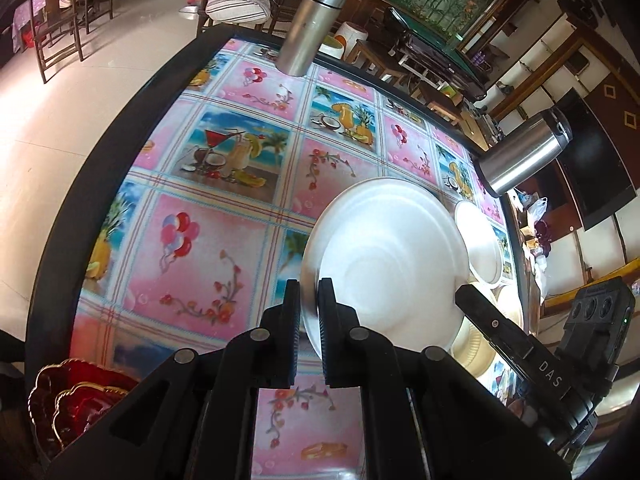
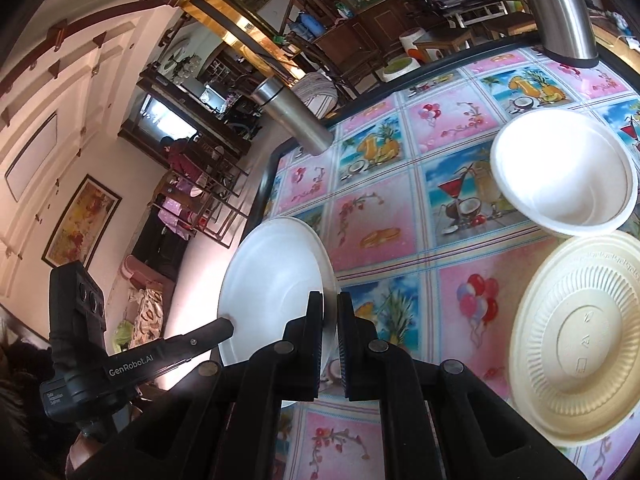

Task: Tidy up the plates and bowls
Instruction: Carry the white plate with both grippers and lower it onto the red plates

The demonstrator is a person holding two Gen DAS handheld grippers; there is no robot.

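A white foam plate (image 1: 392,256) hangs tilted above the patterned table, gripped from two sides. My left gripper (image 1: 309,292) is shut on its left rim. My right gripper (image 2: 330,304) is shut on the opposite rim of the same plate (image 2: 272,280). Each wrist view shows the other gripper's fingers at the plate's far side, the right one's fingers (image 1: 476,306) and the left one's fingers (image 2: 218,328). On the table lie a white foam bowl (image 2: 564,176) and, beside it, an upside-down cream plate (image 2: 580,336). Both are partly hidden behind the lifted plate in the left wrist view.
Two steel flasks (image 1: 312,28) (image 1: 524,152) stand on the table near its far edge. Red gold-rimmed dishes (image 1: 76,396) sit at the near left corner. The dark table rim (image 1: 120,120) borders tiled floor, with chairs and furniture beyond.
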